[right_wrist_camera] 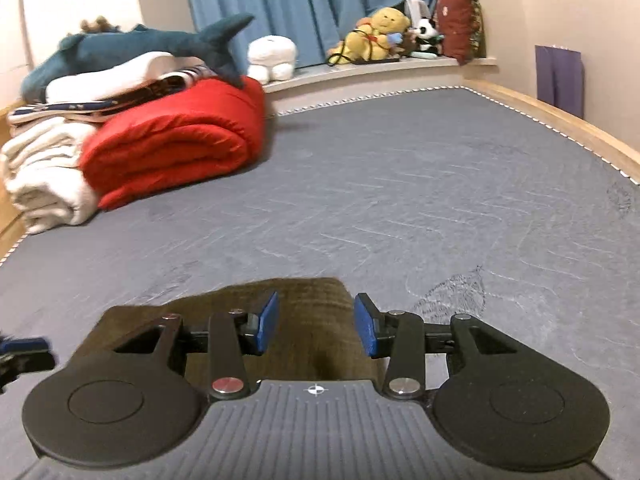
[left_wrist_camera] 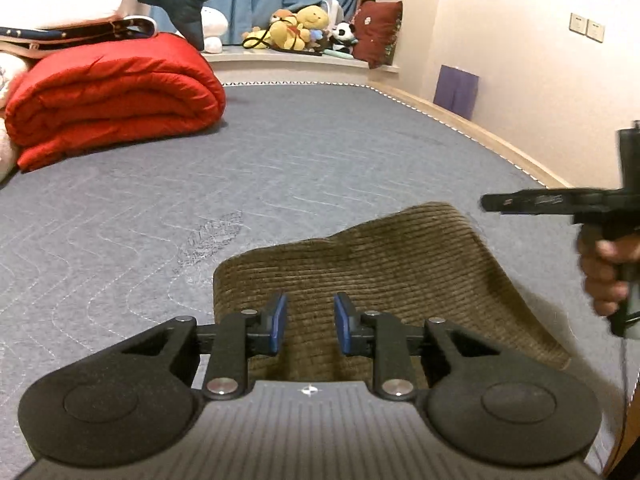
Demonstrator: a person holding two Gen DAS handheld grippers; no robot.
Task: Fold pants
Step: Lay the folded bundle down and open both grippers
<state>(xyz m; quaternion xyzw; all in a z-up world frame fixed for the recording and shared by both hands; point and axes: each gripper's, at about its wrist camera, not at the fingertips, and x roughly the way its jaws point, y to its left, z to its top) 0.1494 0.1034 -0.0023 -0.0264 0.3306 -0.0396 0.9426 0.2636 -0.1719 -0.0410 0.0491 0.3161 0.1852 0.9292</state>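
Left wrist view: the left gripper point(left_wrist_camera: 310, 322) hangs low over the bed point(left_wrist_camera: 320, 152), its blue-padded jaws apart and holding nothing.
Pants, left view: the brown corduroy pants point(left_wrist_camera: 384, 264) lie as a compact bundle directly ahead of and beneath the open jaws, with one edge rising in a soft hump to the right of them.
Other tool, left view: the right gripper point(left_wrist_camera: 516, 202) appears side-on, out to the right of the jaws, gripped by the person's hand point(left_wrist_camera: 604, 272); its own jaw gap cannot be judged from here.
Background, left view: a rolled red quilt point(left_wrist_camera: 116, 96) sits far ahead and left of the jaws.
Right wrist view: the right gripper point(right_wrist_camera: 316, 322) also shows its jaws apart and empty.
Pants, right view: the pants point(right_wrist_camera: 304, 300) lie between and below the jaws, extending left of them; bare mattress stretches ahead.
Progress: the garment looks already folded down to a small stack, with neither tool gripping it.
Remaining: judging by the raised edge, perhaps a last flattening or squaring of the bundle.
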